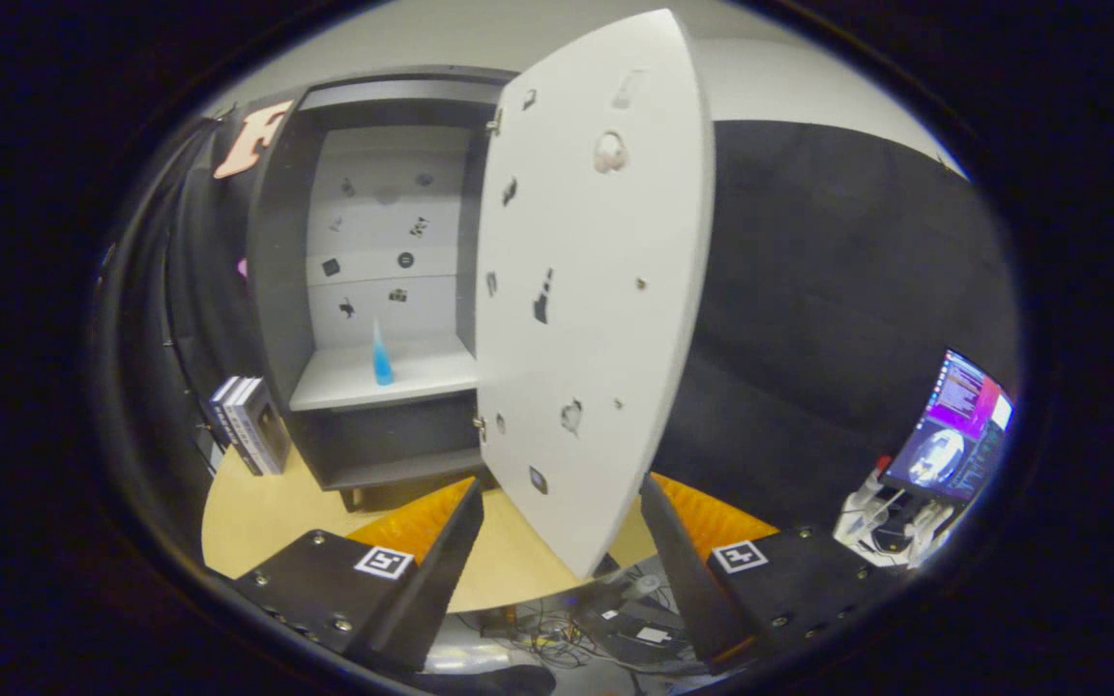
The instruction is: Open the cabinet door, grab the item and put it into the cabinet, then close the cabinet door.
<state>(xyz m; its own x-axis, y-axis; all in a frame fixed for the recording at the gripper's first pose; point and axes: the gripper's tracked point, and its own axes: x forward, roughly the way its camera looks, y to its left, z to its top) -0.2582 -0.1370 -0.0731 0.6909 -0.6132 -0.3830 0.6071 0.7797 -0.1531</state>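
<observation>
The gripper (pixel 562 527) has its two fingers spread wide apart, and they hold nothing. The bottom edge of the white cabinet door (pixel 596 290) hangs in the gap between them. The door is swung open and has small stickers on it. Behind it stands the dark cabinet (pixel 277 271) on a round wooden table (pixel 257 512). A small blue bottle (pixel 381 358) stands up on the pale shelf (pixel 393 377) inside the cabinet, well beyond the fingers. Some books (pixel 249 425) stand beside the cabinet. A lit screen (pixel 953 430) sits far off beyond the right finger.
</observation>
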